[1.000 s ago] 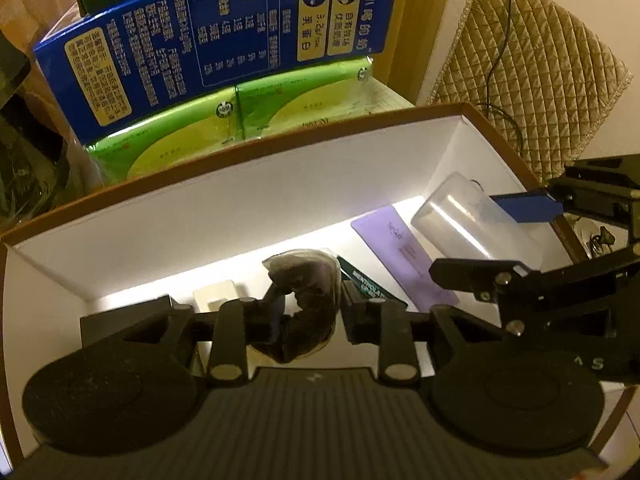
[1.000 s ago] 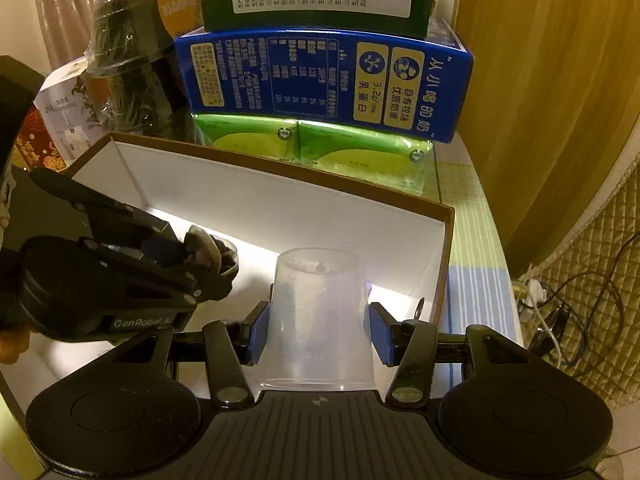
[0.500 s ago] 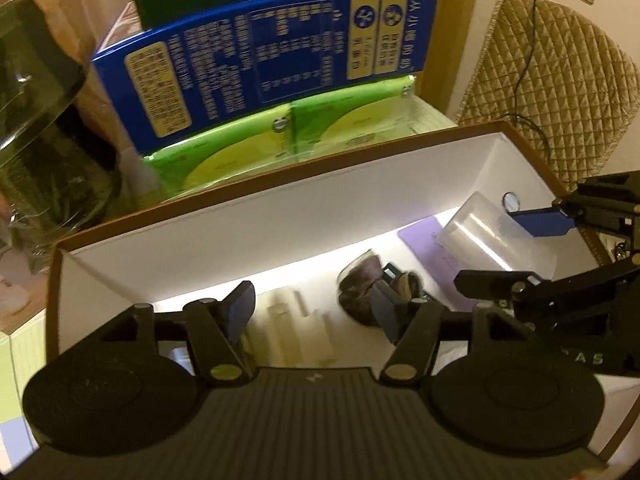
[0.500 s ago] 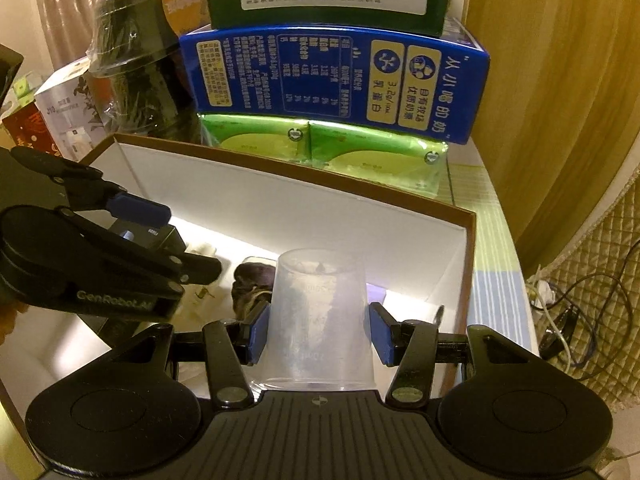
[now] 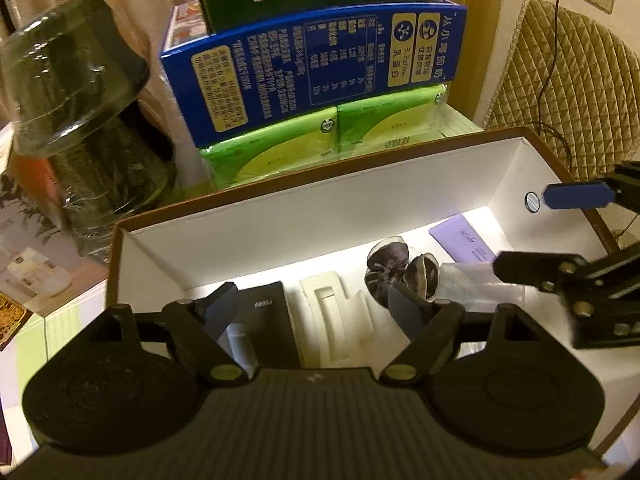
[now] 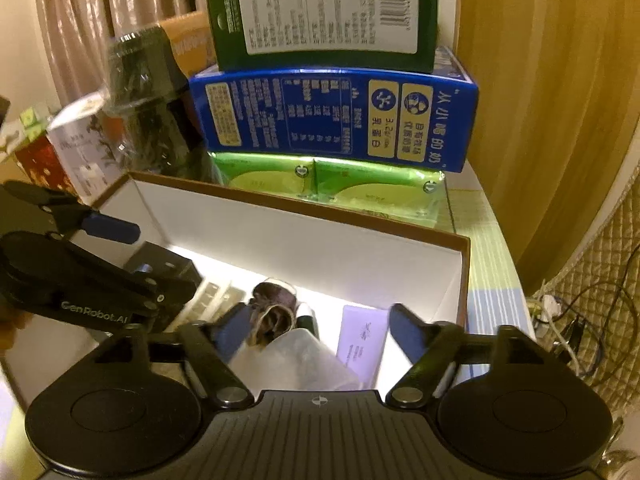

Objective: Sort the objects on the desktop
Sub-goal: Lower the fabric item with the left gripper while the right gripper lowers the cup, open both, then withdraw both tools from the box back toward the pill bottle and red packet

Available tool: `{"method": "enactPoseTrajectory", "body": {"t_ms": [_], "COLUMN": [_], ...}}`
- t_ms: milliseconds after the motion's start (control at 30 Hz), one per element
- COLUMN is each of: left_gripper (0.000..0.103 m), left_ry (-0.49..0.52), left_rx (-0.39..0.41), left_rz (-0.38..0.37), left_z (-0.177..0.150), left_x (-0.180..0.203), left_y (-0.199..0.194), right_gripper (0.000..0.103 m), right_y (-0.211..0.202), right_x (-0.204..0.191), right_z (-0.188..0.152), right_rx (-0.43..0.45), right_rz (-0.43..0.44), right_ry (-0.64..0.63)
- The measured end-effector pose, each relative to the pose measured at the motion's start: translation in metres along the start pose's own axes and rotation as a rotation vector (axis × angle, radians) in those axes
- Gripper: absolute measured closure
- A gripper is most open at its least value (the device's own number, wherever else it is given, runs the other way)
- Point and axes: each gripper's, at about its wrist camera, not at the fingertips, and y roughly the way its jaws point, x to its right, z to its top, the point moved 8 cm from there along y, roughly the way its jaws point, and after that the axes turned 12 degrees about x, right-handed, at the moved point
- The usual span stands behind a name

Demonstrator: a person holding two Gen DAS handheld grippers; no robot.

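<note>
A white-lined brown box holds several items. A dark scrunchie lies in its middle. A clear plastic cup lies on its side on the box floor beside the scrunchie. A purple card, a white foam insert and a black box also lie inside. My left gripper is open and empty above the box. My right gripper is open above the cup, not touching it.
Behind the box stand stacked cartons: green packs, a blue milk carton and a dark green box. A wrapped dark glass jar stands at the back left. A quilted chair and cables are to the right.
My left gripper let go of the scrunchie into the box and drew back left. My right gripper opened; the cup dropped and now lies on its side in the box.
</note>
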Motion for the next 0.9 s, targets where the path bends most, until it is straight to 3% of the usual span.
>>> {"method": "enactPoseTrajectory", "body": {"t_ms": [133, 333, 900], "left_gripper": [0.015, 0.009, 0.007], "left_ry": [0.003, 0.007, -0.055], "left_rx": [0.007, 0.014, 0.06], "left_rz": [0.003, 0.005, 0.038], "left_z": [-0.003, -0.009, -0.025], "left_x": [0.0, -0.002, 0.002], "left_y": [-0.014, -0.039, -0.118], "right_gripper": [0.008, 0.002, 0.002], "right_y": [-0.02, -0.05, -0.107], "right_x": [-0.004, -0.012, -0.029], "right_z": [-0.003, -0.006, -0.014], "right_rx": [0.017, 0.037, 0.054], "right_rz": [0.004, 0.02, -0.022], "right_ry": [0.022, 0.035, 0.068]}}
